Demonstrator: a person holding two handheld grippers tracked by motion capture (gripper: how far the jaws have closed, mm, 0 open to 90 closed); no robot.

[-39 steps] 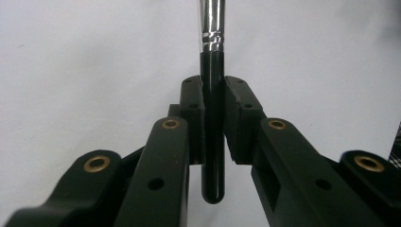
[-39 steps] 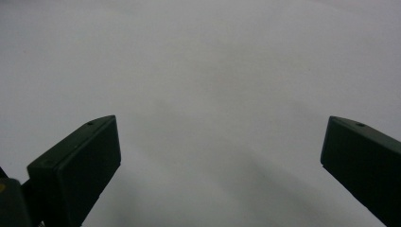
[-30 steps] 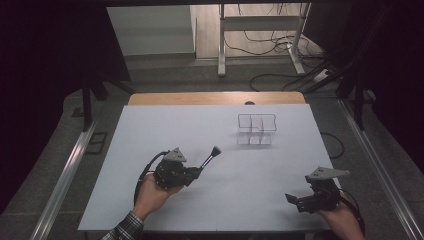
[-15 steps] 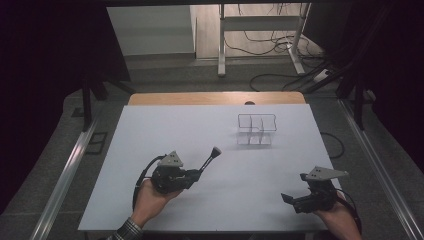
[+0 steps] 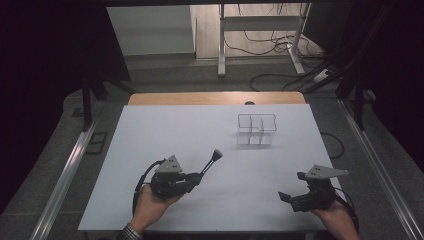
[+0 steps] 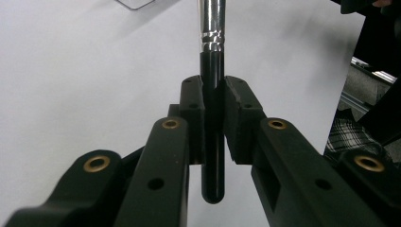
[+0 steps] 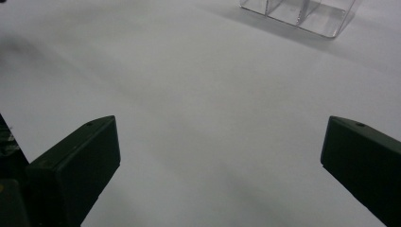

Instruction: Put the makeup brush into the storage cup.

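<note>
The black-handled makeup brush with a silver metal ferrule (image 6: 211, 71) is pinched by its handle in the left gripper (image 5: 192, 179); the high view shows its bristle tip slanting up above the white table (image 5: 165, 130), toward the clear plastic compartment organiser (image 5: 256, 129). The left gripper view adds the rounded handle end poking back past the pads. The right gripper (image 5: 290, 198) hovers low near the table's front right, well apart, jaws wide and empty.

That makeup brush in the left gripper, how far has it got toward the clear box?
Done: the makeup brush is picked up, clamped by its black handle in the left gripper. In hand: it hangs over the white table. Left: reaching the clear divided organizer, apparently empty. The right gripper waits open.
</note>
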